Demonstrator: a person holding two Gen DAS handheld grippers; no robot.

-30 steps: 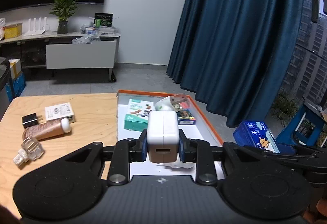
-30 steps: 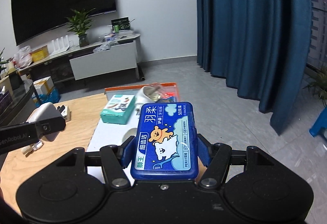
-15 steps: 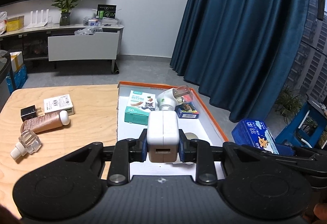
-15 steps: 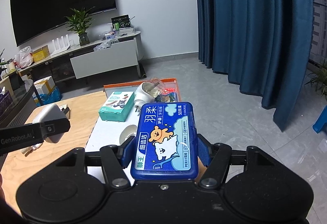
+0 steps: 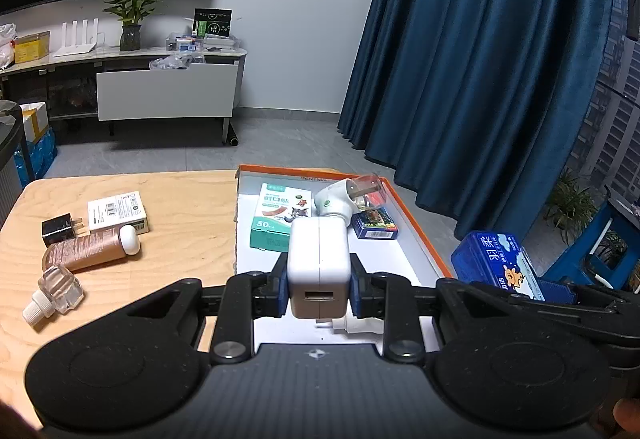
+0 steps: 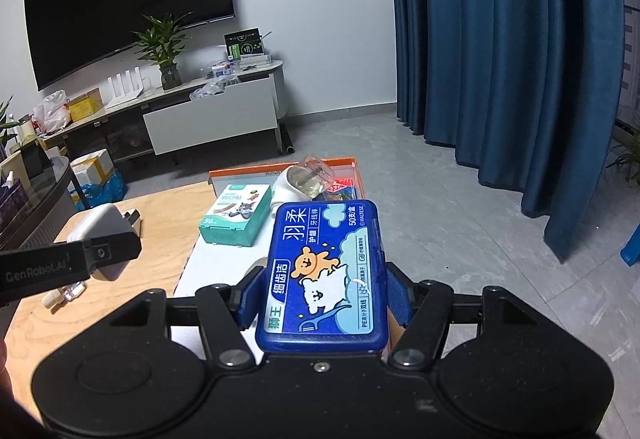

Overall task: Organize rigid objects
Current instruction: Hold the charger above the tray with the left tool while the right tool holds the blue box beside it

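Both loads look bound for the orange-rimmed tray (image 5: 416,229), so the sound way, as I judge it, is to lower each one over bare white floor near the front, clear of the green box (image 5: 276,217), the white plug-in (image 5: 334,199) and the small card pack (image 5: 376,227) at the far end; set each down flat before letting go; keep the two tools from crossing. The left gripper (image 5: 319,289) is clamped tight on a white charger (image 5: 319,263), pads against both its sides, held above the tray's near end; the right gripper (image 6: 324,301) stands about half spread, its pads pressing the long sides of a blue floss box (image 6: 326,273), carried just beside the tray's right edge.
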